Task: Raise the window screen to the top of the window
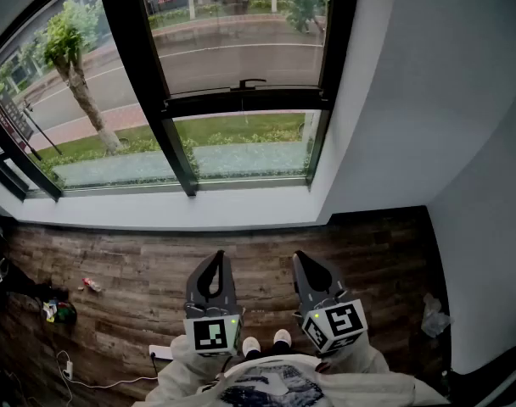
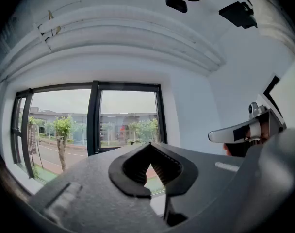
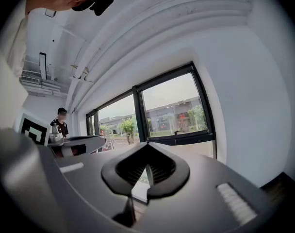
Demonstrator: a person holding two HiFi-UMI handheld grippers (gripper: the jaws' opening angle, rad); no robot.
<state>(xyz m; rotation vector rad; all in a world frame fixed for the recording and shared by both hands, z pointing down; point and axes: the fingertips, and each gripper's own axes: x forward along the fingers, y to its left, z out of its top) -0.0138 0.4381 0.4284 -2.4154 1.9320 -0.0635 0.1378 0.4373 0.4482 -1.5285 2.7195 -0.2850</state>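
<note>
The black-framed window fills the top of the head view. A dark horizontal bar with a small handle crosses the right pane at mid-height, and the hazy window screen covers the glass below it. Both grippers hang low over the floor, well short of the window. My left gripper and my right gripper are shut with nothing between them. The left gripper view shows its shut jaw tips level with the handle. In the right gripper view the tips sit left of the handle.
A white sill runs under the window above the wooden floor. A white wall closes the right side. Litter, a power strip with cable and a white bag lie on the floor. A person stands far left.
</note>
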